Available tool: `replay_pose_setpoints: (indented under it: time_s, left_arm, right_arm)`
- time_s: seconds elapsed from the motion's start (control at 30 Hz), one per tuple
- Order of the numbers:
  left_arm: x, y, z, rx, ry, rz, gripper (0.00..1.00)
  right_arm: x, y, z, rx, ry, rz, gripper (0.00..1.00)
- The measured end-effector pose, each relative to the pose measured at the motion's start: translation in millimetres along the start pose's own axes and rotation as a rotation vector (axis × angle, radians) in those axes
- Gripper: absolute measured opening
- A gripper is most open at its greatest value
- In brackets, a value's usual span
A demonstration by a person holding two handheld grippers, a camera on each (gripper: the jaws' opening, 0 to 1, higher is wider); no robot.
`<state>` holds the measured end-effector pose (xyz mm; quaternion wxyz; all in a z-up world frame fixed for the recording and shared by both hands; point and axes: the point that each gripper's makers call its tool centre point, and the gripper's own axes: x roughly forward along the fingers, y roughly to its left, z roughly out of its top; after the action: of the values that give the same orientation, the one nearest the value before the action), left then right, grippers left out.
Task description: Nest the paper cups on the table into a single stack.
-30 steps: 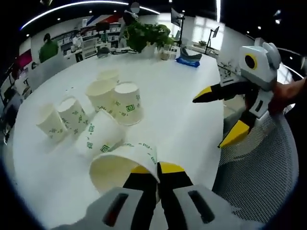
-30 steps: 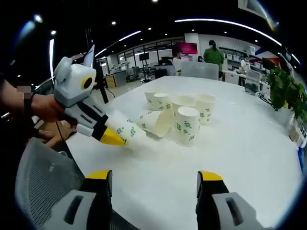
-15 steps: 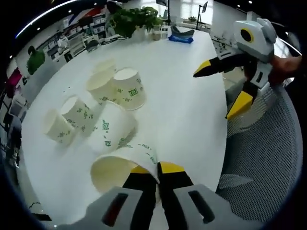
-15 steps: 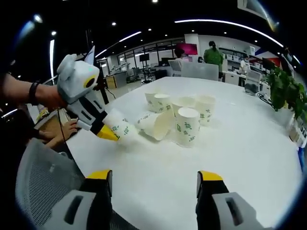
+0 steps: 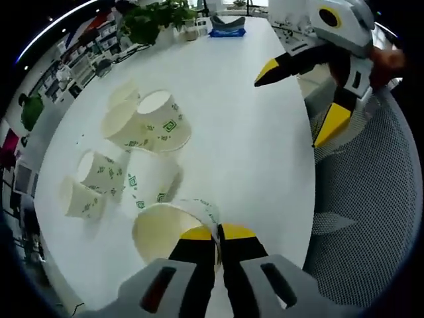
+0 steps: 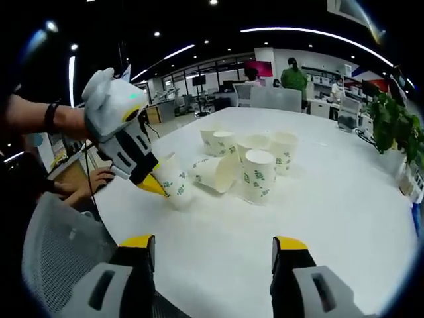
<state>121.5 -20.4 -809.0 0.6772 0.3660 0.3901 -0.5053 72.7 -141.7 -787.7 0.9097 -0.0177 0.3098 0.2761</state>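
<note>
Left gripper view: left gripper (image 5: pixel 217 233) clamps paper cup (image 5: pixel 169 227) rim; right gripper (image 6: pixel 215 246) jaws apart.

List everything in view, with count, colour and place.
held paper cup: one, white with green print, pinched by its rim in the left gripper, near the table's edge.
cluster of paper cups: about six, white with green print, mid-table; one lies on its side, the rest upright.
table: one, white, under all the cups.
mesh chair: one, grey, at the table's near edge.
potted plant: one, green, at the table's far right in the right gripper view.
blue object: one, at the table's far end; too small to identify.
person in green: one, standing in the office behind.
left gripper: yellow-tipped, shut on the cup's rim.
right gripper: yellow-tipped, open, empty, above the table's edge.
</note>
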Motion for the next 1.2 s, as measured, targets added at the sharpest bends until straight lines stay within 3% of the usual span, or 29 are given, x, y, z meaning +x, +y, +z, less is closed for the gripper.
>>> replay_pose_setpoints:
  time_s: [0.2, 0.57, 0.87, 1.2]
  left_arm:
    - [0, 3.5, 1.6, 0.03, 0.012, 0.006, 0.01]
    - [-5, 5.5, 11.0, -0.013, -0.048, 0.017, 0.13]
    - [-17, 12.3, 13.5, -0.112, -0.138, 0.052, 0.25]
    - [-39, 18.4, 11.6, -0.291, -0.322, 0.138, 0.42]
  right_arm:
    - [-2, 0, 0.8, 0.002, -0.003, -0.002, 0.72]
    - [-1, 1, 0.7, 0.003, -0.001, 0.002, 0.72]
    - [-1, 4, -0.4, 0.003, 0.005, 0.009, 0.71]
    - [0, 9, -1.5, 0.008, 0.013, 0.036, 0.64]
